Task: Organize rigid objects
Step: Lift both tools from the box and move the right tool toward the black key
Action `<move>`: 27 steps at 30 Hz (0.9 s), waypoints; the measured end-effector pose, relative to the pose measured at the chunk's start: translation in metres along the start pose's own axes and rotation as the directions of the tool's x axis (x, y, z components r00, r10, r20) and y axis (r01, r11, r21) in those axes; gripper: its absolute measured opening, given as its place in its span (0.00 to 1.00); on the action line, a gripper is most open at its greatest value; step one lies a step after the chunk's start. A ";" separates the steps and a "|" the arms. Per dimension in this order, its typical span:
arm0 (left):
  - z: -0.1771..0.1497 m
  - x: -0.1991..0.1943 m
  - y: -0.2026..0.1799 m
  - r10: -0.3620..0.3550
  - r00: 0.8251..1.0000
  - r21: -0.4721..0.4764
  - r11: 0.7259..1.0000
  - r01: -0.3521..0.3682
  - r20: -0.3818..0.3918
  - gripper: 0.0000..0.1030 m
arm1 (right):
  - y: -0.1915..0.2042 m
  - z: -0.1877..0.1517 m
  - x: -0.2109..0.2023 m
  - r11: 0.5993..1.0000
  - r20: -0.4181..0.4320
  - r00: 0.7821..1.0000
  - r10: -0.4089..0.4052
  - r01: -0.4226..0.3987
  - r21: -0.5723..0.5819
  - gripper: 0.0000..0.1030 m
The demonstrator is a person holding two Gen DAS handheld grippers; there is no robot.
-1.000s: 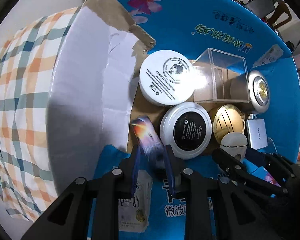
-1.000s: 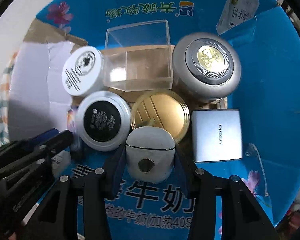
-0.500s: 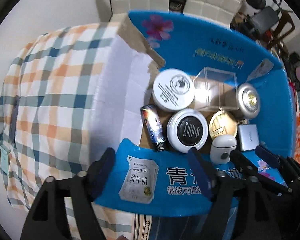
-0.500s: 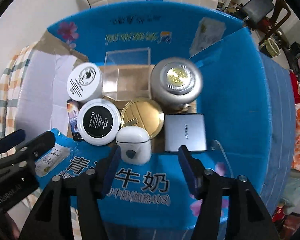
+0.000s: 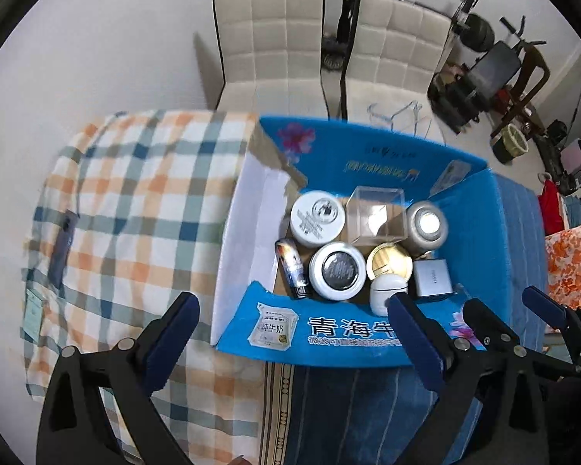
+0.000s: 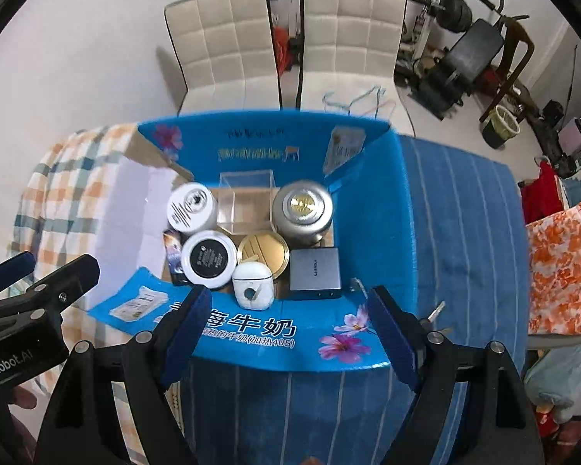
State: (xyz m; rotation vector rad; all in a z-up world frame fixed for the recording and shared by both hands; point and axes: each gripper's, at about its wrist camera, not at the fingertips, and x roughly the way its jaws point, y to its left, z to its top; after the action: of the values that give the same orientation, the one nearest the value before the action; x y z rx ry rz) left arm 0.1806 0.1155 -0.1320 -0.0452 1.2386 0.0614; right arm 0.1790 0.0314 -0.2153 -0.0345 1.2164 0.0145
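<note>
An open blue cardboard box (image 5: pixel 495 232) (image 6: pixel 368 232) holds several rigid objects: a white cream jar (image 5: pixel 317 217), a clear plastic cube (image 5: pixel 375 215), a silver round tin (image 6: pixel 303 205), a black-lidded jar (image 6: pixel 208 259), a gold compact (image 6: pixel 262 252), a white earbud case (image 6: pixel 252 283), a grey charger block (image 6: pixel 314 269) and a small dark tube (image 5: pixel 292 269). My left gripper (image 5: pixel 294 325) is open and empty, held above the box's near flap. My right gripper (image 6: pixel 290 310) is open and empty, also above the near flap.
The box sits on a table with a plaid cloth (image 5: pixel 135 213) on the left and a blue striped cloth (image 6: pixel 464 232) on the right. Two white chairs (image 6: pixel 282 46) stand behind. Gym gear and clutter fill the far right.
Both grippers have opened and pulled back up out of the box. The left let go of the dark tube and the right let go of the white earbud case; both now lie in the box.
</note>
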 end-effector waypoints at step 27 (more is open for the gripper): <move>-0.025 -0.007 -0.083 -0.072 0.997 0.140 0.988 0.069 0.016 0.97 | -0.209 -0.076 0.012 0.800 -0.101 0.995 -0.007 0.066 0.596 0.83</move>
State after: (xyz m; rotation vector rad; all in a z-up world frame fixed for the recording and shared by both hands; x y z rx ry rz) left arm 0.1603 0.0309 -0.1336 0.0326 1.2168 -0.0858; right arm 0.1187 -0.1800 -0.2493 0.5067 1.2686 -0.4152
